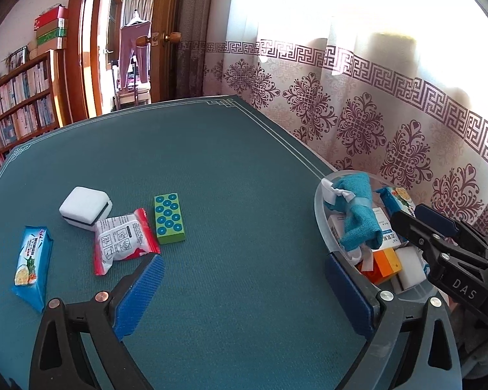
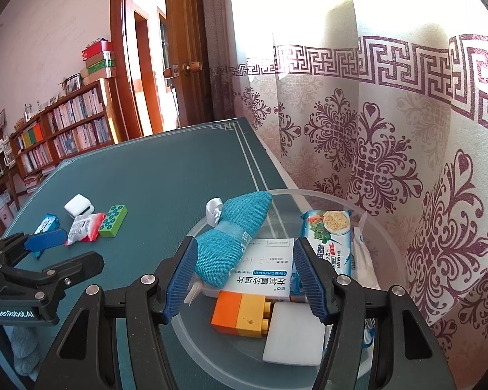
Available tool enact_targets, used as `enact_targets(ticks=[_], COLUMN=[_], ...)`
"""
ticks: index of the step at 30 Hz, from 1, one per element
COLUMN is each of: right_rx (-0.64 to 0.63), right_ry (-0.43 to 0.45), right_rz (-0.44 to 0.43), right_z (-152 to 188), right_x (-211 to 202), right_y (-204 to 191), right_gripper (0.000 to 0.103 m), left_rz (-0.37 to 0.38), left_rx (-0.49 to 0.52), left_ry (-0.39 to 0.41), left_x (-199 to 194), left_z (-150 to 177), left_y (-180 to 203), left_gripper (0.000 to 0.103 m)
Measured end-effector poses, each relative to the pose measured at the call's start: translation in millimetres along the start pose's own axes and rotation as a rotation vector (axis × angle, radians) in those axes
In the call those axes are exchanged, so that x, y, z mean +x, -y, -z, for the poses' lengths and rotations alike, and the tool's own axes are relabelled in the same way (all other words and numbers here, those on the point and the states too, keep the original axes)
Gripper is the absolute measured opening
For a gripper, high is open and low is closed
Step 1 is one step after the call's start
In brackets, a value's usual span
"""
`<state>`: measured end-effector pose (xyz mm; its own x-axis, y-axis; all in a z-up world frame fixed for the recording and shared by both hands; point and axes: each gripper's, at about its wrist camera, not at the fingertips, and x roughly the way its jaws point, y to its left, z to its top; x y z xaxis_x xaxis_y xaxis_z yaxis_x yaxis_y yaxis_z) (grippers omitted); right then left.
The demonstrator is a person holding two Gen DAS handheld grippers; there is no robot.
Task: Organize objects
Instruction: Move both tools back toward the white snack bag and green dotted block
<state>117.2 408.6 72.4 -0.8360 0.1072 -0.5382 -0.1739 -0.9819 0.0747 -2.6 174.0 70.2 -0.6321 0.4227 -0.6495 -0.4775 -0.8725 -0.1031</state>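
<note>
Under both tongs: green felt tabletop [image 1: 244,169], patterned curtain [image 1: 390,123] right, bookshelf [image 2: 65,130] far left. Left gripper [image 1: 244,289] open, empty; green block [image 1: 169,218] ahead-left. Right gripper [image 2: 244,279] open above clear bowl [image 2: 390,227] holding teal pouch [image 2: 234,237].

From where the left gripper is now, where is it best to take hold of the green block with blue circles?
Probably across its two long sides, coming from above. The green block lies flat on the table, long axis pointing away; its narrow width suits the open left gripper. The red-white packet nearly touches its left side.
</note>
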Motion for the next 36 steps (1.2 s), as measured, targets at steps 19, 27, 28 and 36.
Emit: enact_targets(ticks=[19,27,28,36], right_rx=[-0.080,-0.128,-0.134,-0.169], right_ry=[-0.008,-0.029,-0.032,-0.062], right_rz=[-0.064,-0.109,-0.115,-0.151], right_z=[-2.5,-0.6,0.0,4.9], right_x=[11.8,28.2,29.8,42.7], right_y=[-50.6,-79.0,-82.4,-103.4], right_gripper=[0.063,0.063,0.063,0.063], left_rz=[-0.145,-0.179,-0.176,-0.220], left_rx=[-0.080,-0.171,-0.186,-0.190], left_ry=[0.005,-0.016,-0.023,-0.062], left_x=[2.2,10.2,12.4,34.1], left_z=[1.3,-3.9,-4.4,-10.8], left_y=[-58.9,-96.5,-99.9,-105.9], left_gripper=[0.102,0.102,0.102,0.102])
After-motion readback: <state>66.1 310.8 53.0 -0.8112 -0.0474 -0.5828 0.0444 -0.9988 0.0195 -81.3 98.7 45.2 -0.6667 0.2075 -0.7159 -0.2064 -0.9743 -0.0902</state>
